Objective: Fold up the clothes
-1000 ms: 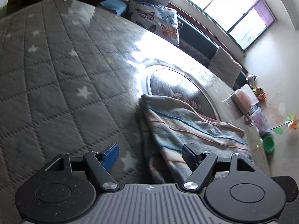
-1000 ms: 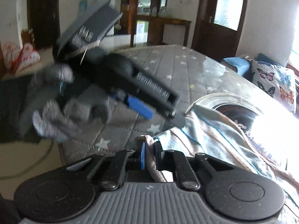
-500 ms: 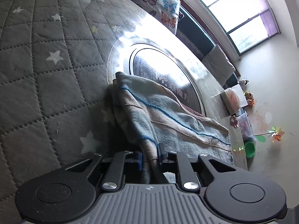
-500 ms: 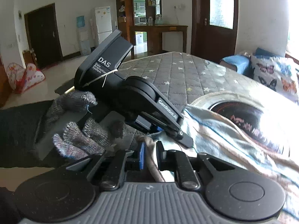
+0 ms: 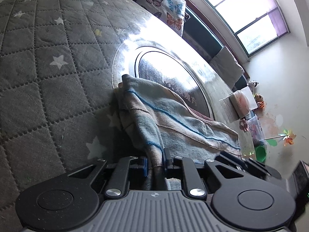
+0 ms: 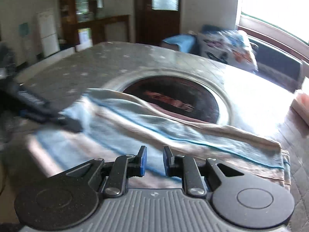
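A striped pale blue and beige garment [image 5: 173, 119] lies folded on a grey quilted mattress [image 5: 48, 77], over a shiny round emblem [image 5: 170, 71]. My left gripper [image 5: 155, 163] is shut on the garment's near edge, which bunches between the jaws. In the right wrist view the garment [image 6: 154, 127] is blurred by motion. My right gripper [image 6: 154, 159] hovers over it with a narrow gap between the jaws and no cloth in them. The left gripper [image 6: 48, 114] shows at the garment's left corner.
A butterfly cushion [image 5: 166, 7] and a grey cushion [image 5: 227, 65] lie along the window side. A tissue pack [image 5: 241, 102], toys and a green cup [image 5: 260, 152] sit by the wall. A door and wooden cabinet [image 6: 100, 25] stand beyond the mattress.
My left gripper closed on the garment's edge and still holds it. My right gripper let go of the cloth and swung to the right over the garment.
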### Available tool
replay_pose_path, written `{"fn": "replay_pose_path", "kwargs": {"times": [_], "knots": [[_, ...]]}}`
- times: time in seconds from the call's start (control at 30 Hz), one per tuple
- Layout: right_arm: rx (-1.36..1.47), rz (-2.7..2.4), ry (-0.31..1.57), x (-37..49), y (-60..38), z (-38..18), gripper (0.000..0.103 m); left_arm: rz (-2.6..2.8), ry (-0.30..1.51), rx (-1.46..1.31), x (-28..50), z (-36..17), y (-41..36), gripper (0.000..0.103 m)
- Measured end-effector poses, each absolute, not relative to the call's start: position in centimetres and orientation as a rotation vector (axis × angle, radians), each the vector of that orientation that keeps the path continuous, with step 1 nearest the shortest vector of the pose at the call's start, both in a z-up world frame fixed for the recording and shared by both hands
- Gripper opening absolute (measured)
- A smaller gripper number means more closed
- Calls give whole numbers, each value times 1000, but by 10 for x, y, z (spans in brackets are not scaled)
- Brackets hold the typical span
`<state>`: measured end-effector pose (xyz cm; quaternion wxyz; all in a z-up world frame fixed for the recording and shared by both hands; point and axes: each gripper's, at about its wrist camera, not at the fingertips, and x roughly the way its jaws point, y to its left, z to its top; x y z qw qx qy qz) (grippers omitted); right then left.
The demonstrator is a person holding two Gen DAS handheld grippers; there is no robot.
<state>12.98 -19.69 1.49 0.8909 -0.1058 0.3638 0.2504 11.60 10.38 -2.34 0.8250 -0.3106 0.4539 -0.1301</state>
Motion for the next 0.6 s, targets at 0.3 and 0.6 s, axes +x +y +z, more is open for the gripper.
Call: {"fn": "replay_pose_path", "kwargs": {"times": [0.3,0.6], "knots": [[-212,437,767,170,-200,-9,17,-287,966,-662,117,-25,103,16],[-188,386,741,199,-190,-14,17,-305,966,-658,118,-25,103,16]]}}
